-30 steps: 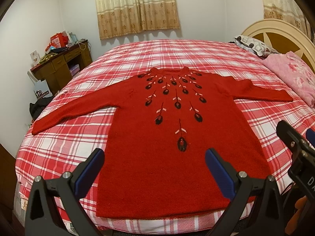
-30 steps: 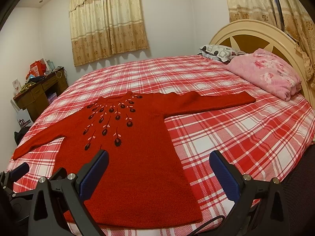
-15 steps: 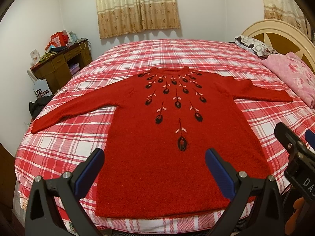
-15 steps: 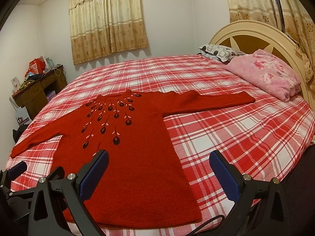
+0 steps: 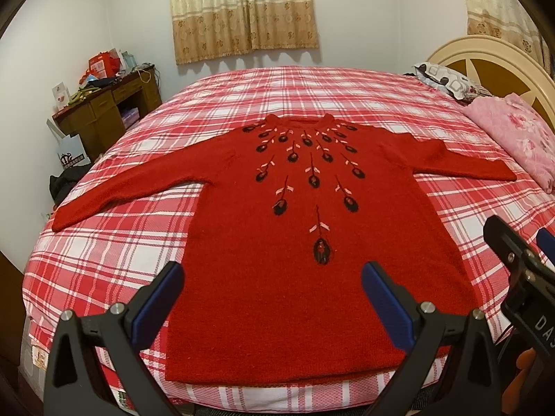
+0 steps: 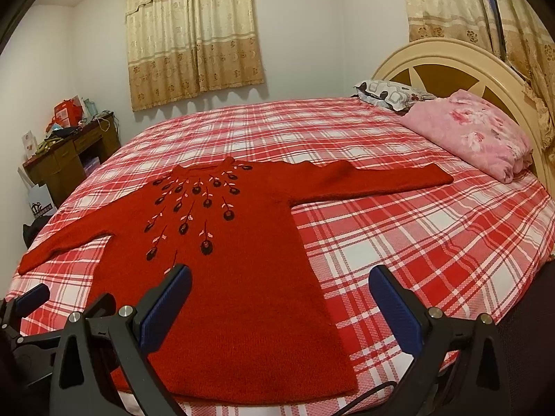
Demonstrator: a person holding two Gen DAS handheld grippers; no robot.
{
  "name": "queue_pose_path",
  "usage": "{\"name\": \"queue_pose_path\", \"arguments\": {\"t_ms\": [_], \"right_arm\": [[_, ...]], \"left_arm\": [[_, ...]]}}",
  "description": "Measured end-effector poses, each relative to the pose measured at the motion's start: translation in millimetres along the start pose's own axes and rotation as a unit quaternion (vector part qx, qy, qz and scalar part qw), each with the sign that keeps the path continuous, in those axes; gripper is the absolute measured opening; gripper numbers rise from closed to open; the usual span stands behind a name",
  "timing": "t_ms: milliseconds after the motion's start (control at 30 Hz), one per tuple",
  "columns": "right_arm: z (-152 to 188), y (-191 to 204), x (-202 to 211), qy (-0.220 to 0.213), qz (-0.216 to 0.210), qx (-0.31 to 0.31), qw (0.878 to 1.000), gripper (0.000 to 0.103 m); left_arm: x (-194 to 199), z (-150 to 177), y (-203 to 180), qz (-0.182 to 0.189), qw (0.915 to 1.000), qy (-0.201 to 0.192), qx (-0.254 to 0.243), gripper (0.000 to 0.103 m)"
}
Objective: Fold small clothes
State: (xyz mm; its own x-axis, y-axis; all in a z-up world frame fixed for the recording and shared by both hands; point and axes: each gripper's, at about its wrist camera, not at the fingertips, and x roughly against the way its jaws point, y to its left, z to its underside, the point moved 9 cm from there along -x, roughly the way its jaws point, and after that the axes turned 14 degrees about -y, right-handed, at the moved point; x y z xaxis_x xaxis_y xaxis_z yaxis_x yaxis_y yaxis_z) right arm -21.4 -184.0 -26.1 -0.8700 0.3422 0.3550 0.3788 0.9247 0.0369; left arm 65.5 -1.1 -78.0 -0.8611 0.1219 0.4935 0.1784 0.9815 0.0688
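Observation:
A red knitted sweater [image 5: 305, 228] with dark flower embroidery lies flat, front up, on the red plaid bed [image 5: 114, 242], both sleeves spread out. It also shows in the right wrist view [image 6: 242, 277]. My left gripper [image 5: 270, 298] is open and empty, hovering above the sweater's hem. My right gripper [image 6: 277, 301] is open and empty, above the hem's right side; it appears at the right edge of the left wrist view [image 5: 520, 277]. The left gripper's finger shows at the lower left of the right wrist view [image 6: 31, 298].
A pink floral quilt [image 6: 475, 135] and a patterned pillow [image 6: 388, 92] lie by the cream headboard [image 6: 451, 66]. A cluttered wooden desk [image 5: 104, 104] stands by the left wall, with a bag [image 5: 71, 154] on the floor. Curtains [image 5: 242, 10] hang behind.
The right wrist view has shifted slightly, so the sweater sits a little lower and more to the left. The left gripper has barely moved. Both stay open.

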Motion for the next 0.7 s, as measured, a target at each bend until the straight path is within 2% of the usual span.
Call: {"name": "queue_pose_path", "arguments": {"t_ms": [433,700], "right_arm": [[-5,7,-36,0.010,-0.014,-0.009,1.000,0.102],[-37,-16,-76,-0.001,0.019,-0.012,1.000,0.102]], "left_arm": [[-29,0,8,-0.009,0.9996,0.024,0.009,0.103],[-63,-22,10,-0.014,0.9997,0.022,0.001,0.103]]}}
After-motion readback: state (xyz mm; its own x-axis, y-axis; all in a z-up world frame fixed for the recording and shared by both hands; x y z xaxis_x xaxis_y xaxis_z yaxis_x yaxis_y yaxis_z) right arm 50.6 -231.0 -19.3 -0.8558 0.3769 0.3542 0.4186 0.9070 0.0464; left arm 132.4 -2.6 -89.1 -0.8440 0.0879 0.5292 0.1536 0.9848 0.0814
